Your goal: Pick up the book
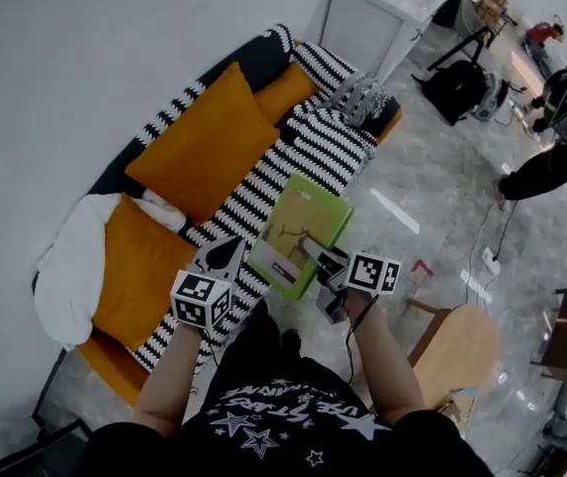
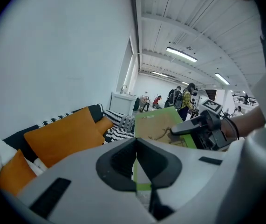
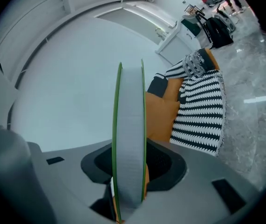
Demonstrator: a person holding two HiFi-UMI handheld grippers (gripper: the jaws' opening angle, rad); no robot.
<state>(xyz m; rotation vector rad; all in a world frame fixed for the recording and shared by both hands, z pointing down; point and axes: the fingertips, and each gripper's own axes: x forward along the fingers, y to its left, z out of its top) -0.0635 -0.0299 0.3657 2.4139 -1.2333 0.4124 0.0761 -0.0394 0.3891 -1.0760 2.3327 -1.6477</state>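
Observation:
A green book (image 1: 303,229) hangs in the air in front of the sofa, held between my two grippers. My right gripper (image 1: 321,258) is shut on its near right edge. In the right gripper view the book's grey page block (image 3: 129,139) stands upright between the pads, edged by green covers. My left gripper (image 1: 231,256) has the book's near left corner, and in the left gripper view a thin green and pale strip (image 2: 142,183) runs down between its closed jaws. The cover (image 2: 158,125) stretches away beyond them, with the right gripper (image 2: 202,127) clamped on its far side.
The sofa (image 1: 263,167) bears orange cushions (image 1: 204,137), a black-and-white striped throw and a white blanket (image 1: 70,256). A wooden stool (image 1: 457,351) stands at the person's right, on the marble floor. A white cabinet (image 1: 372,13) is beyond the sofa, and people (image 1: 561,127) are at the far right.

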